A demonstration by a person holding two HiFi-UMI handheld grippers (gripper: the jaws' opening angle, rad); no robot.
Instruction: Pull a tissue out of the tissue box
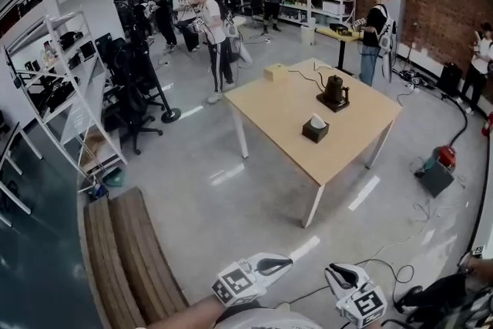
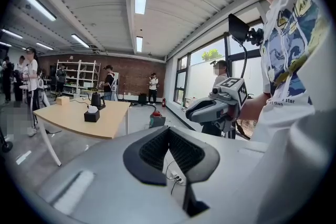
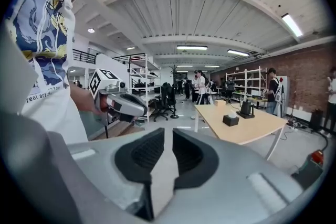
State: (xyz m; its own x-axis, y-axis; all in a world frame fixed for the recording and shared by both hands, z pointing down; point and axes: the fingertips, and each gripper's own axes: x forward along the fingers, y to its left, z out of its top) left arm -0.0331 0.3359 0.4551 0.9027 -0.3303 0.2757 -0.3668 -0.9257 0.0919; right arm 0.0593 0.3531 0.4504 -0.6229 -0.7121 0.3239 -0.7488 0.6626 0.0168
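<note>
The dark tissue box [image 1: 315, 132] stands on the light wooden table [image 1: 362, 127] far ahead, with a white tissue [image 1: 317, 121] poking out of its top. The box also shows small in the left gripper view [image 2: 92, 116] and the right gripper view [image 3: 230, 120]. Both grippers are held near my body, well short of the table. My left gripper [image 1: 273, 266] [image 2: 169, 131] has its tips touching and holds nothing. My right gripper [image 1: 335, 273] [image 3: 168, 136] shows a narrow gap between its pads, with nothing in it.
A black kettle [image 1: 334, 92] on a base and a small cardboard box [image 1: 275, 72] share the table. A wooden bench [image 1: 131, 258] lies at my left, office chairs [image 1: 139, 88] behind it. A red vacuum [image 1: 443, 160] and cables [image 1: 400, 273] lie at the right. Several people stand beyond.
</note>
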